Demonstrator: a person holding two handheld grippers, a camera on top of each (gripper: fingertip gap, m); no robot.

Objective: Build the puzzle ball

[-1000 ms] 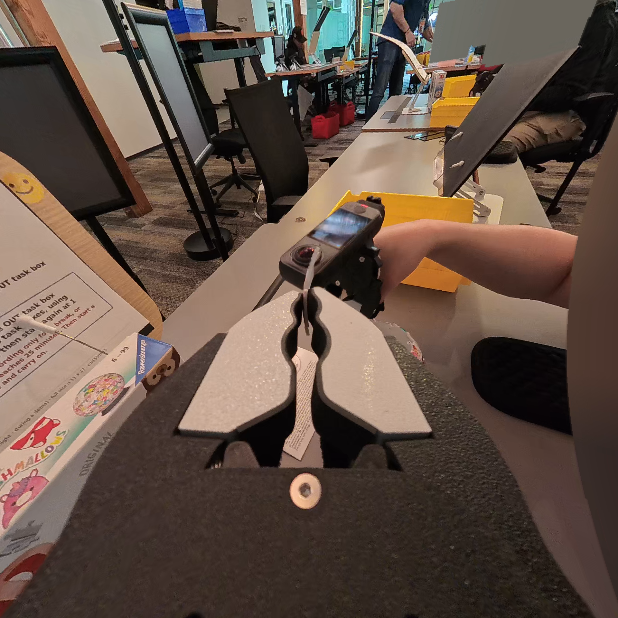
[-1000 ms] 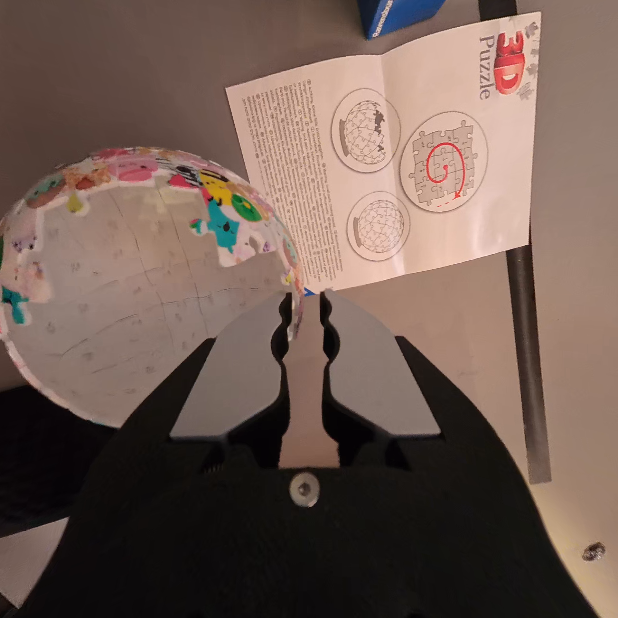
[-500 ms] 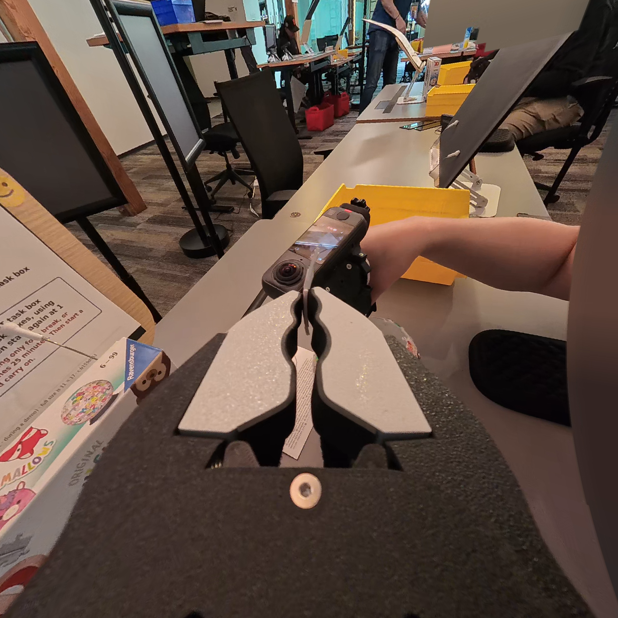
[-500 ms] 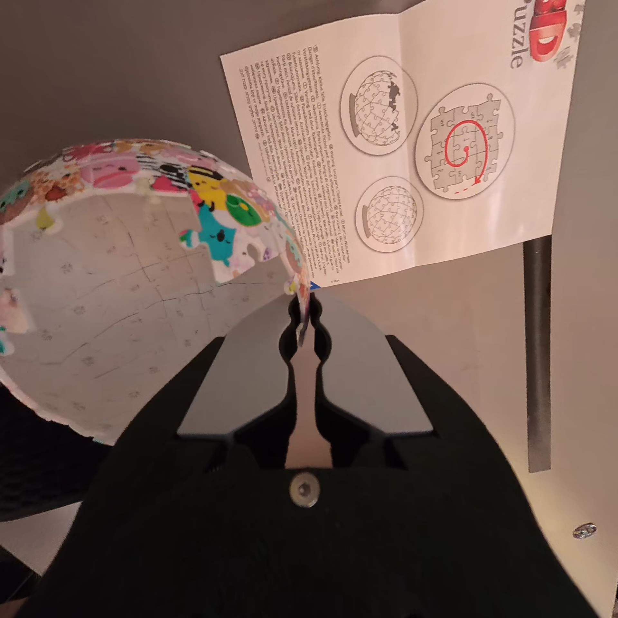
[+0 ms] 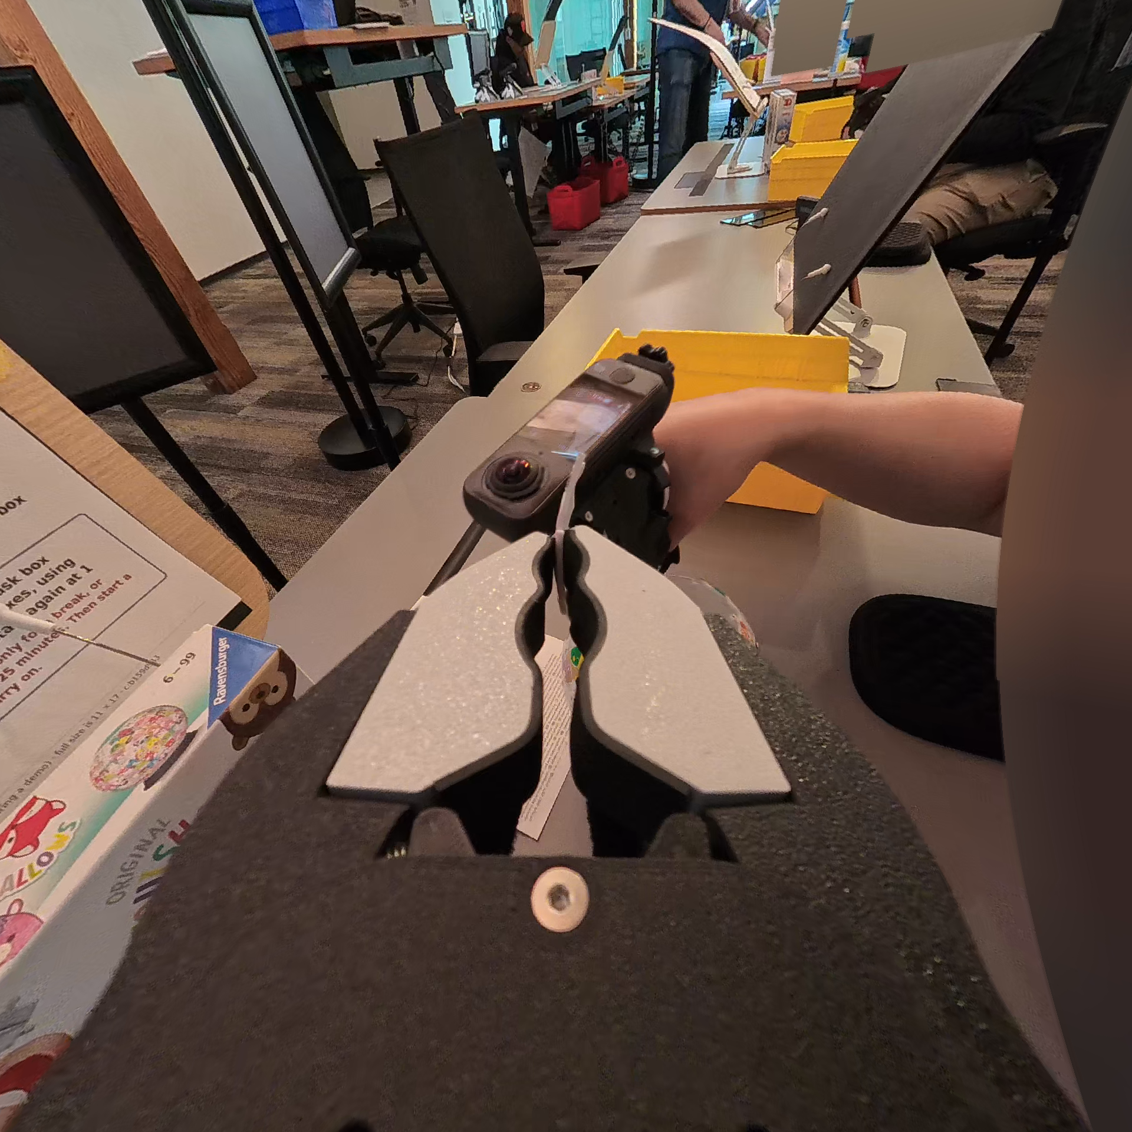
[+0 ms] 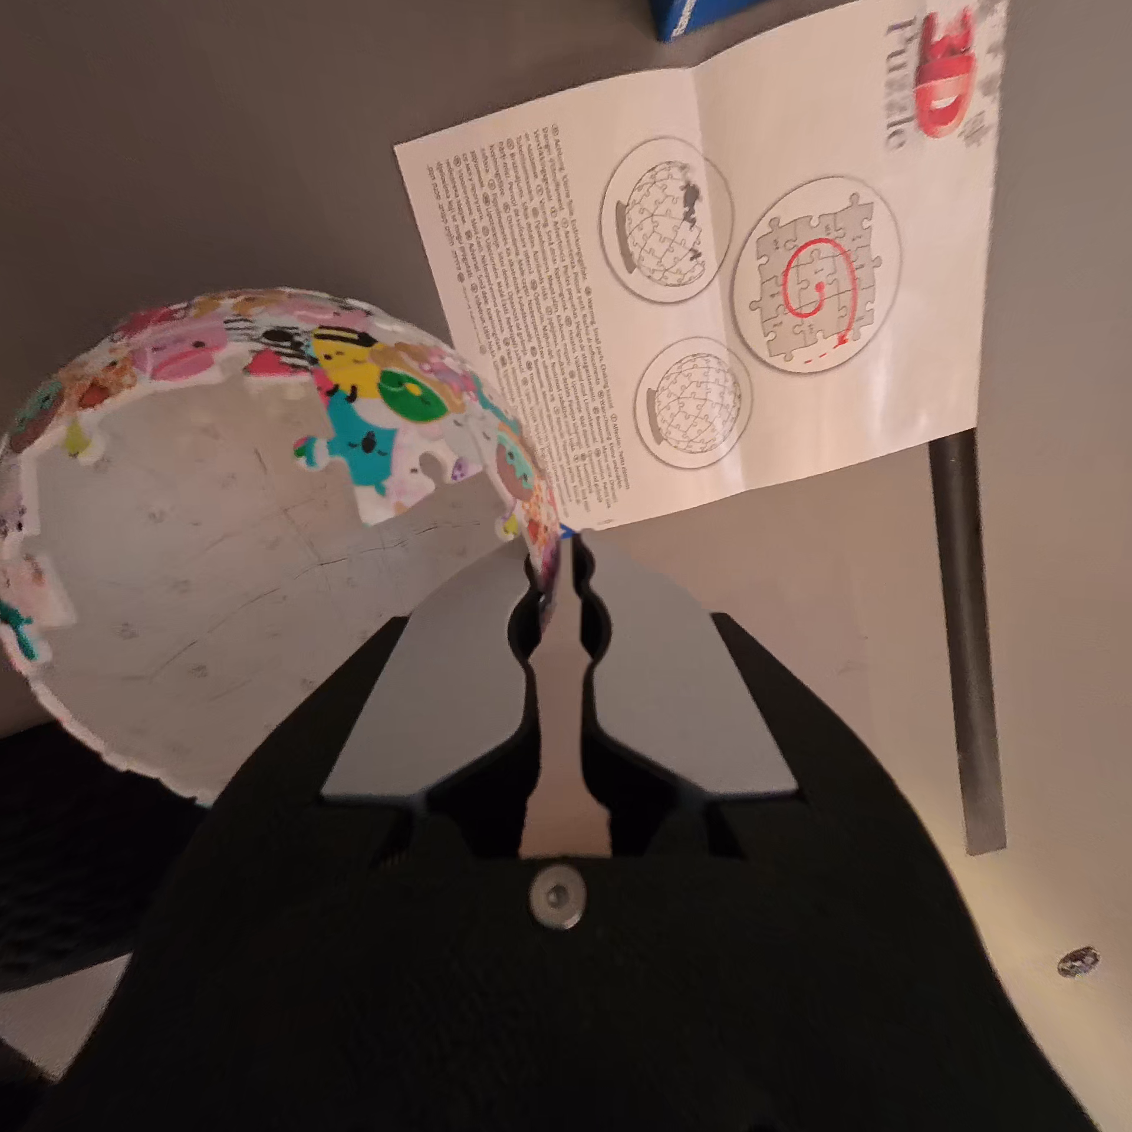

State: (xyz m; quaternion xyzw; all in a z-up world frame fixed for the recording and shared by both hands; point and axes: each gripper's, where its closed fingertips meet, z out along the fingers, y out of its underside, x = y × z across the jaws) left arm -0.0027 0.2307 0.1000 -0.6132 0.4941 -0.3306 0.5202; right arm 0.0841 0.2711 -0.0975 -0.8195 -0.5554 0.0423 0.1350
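At far left of my left wrist view the puzzle box (image 5: 122,753) lies on the grey table (image 5: 704,288), lid art up, probably parked there as a picture reference. Next to it, centre frame, my left gripper (image 5: 560,551) is pinched closed on 1 thin puzzle piece (image 5: 566,502), held edge-on and sticking up past the tips, so a tab stays free to slot in. I guess this piece is waiting its turn. Just beyond it is my right hand (image 5: 692,465) on the other tool, wrist camera facing me. Further right a yellow bin (image 5: 765,361) sits on the table, and a black pad (image 5: 925,667) lies near my arm, maybe a soft rest for the ball.

In the right wrist view, going left to right: the puzzle ball (image 6: 245,520) is a part-built shell, open side toward the lens, grey inside showing, coloured rim jagged with gaps. My right gripper (image 6: 560,551) is clamped on the shell's right edge, wall between the 2 tips, likely to steady or turn it so the open gap faces the left tool. The frame is blurred, so the exact bite depth is unclear. Right of the tips the instruction sheet (image 6: 735,294) lies flat and unfolded, diagrams up for checking. A blue box corner (image 6: 692,15) touches its top edge.
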